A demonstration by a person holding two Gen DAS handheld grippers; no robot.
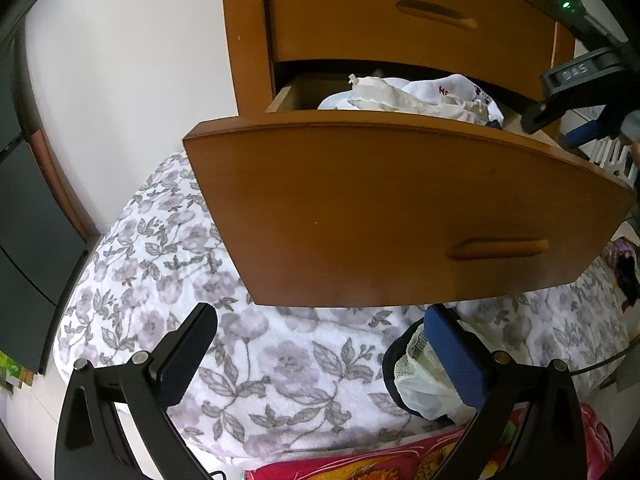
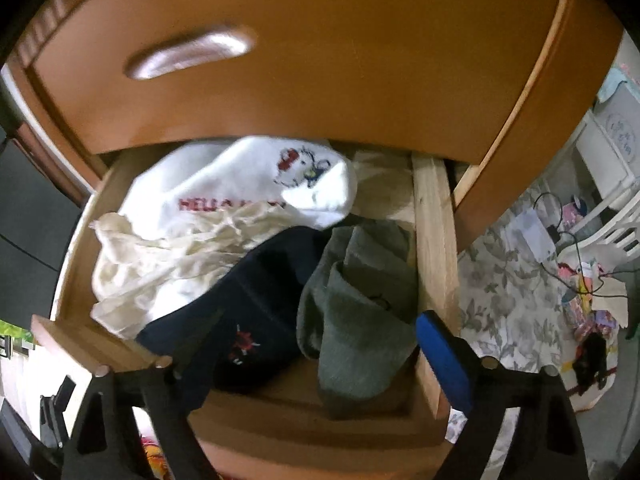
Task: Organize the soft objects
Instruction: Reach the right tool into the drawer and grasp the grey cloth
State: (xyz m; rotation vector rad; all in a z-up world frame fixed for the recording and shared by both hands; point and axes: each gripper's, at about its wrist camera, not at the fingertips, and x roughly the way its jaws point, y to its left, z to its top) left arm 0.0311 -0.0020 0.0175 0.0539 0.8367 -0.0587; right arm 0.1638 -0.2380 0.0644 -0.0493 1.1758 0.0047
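Nearest the left wrist camera, the left tongs (image 1: 320,356) stand wide apart over a bed covered by a grey-flowered blanket (image 1: 168,264), with nothing pressed between them. Just inside the blue pad (image 1: 456,360) on the right lies a small bundle of cream lace and dark fabric (image 1: 412,376), resting on the blanket and touching that pad; the other finger is well clear of it. A red patterned cloth (image 1: 360,468) shows at the near edge.

Beyond, the open drawer (image 1: 400,208) of a wooden chest (image 1: 248,40) juts out over the bed, with pale garments heaped above its rim. The right tongs (image 1: 568,96) show at the far right of this view, above the drawer.

From the right wrist camera, the right tongs (image 2: 316,344) hang spread wide over the drawer's near end, gripping nothing. Below them lie a navy sock (image 2: 256,308) and, to its right, a grey-green sock (image 2: 360,312), which touch. Farther back sit a crumpled cream cloth (image 2: 160,264) and a white sock with red lettering (image 2: 256,184), overlapping.
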